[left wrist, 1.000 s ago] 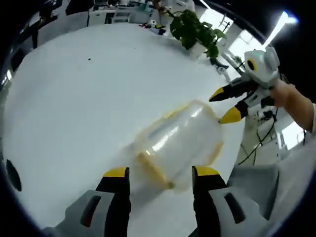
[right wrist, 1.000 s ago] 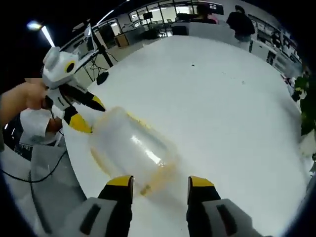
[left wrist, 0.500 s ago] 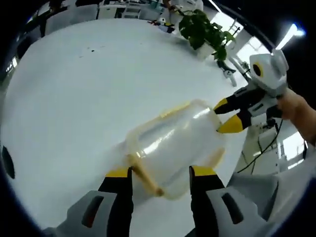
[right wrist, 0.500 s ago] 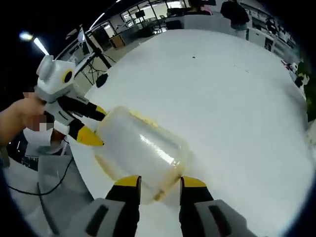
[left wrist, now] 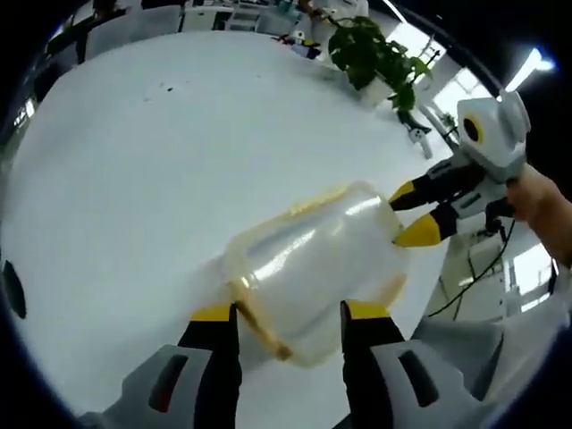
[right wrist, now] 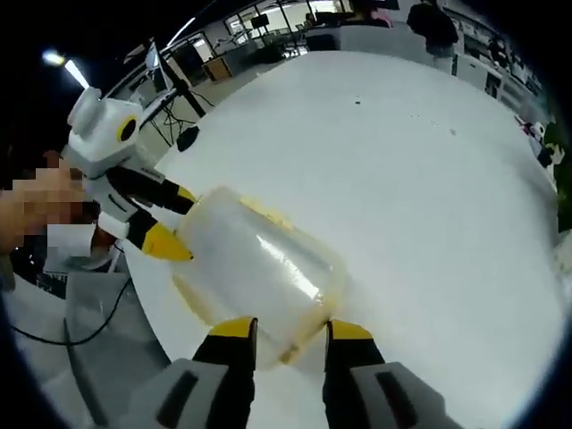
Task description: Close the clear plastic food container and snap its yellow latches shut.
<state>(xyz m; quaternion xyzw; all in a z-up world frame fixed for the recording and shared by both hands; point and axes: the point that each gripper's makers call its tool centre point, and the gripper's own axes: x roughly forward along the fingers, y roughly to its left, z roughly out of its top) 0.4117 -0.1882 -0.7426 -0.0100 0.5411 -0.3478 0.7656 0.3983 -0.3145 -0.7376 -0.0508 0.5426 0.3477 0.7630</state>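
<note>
The clear plastic container [left wrist: 313, 259] lies on its side on the white table [left wrist: 134, 161], yellow trim running around its rim. My left gripper [left wrist: 288, 313] holds one end between its jaws, where a yellow latch [left wrist: 259, 322] shows. My right gripper [left wrist: 409, 213] comes in from the right, its yellow tips pinching the opposite end. In the right gripper view the container [right wrist: 259, 264] sits between the right gripper's [right wrist: 291, 329] jaws, and the left gripper [right wrist: 174, 219] clamps the far end.
A potted plant [left wrist: 371, 58] stands at the table's far edge. The table edge runs close behind the container, with cables and a grey floor below [right wrist: 80, 313]. A hand [left wrist: 545, 201] holds the right gripper. People stand far back [right wrist: 433, 22].
Both grippers have moved in on the container's two ends and their jaws have narrowed onto it. In the last half second almost nothing has shifted.
</note>
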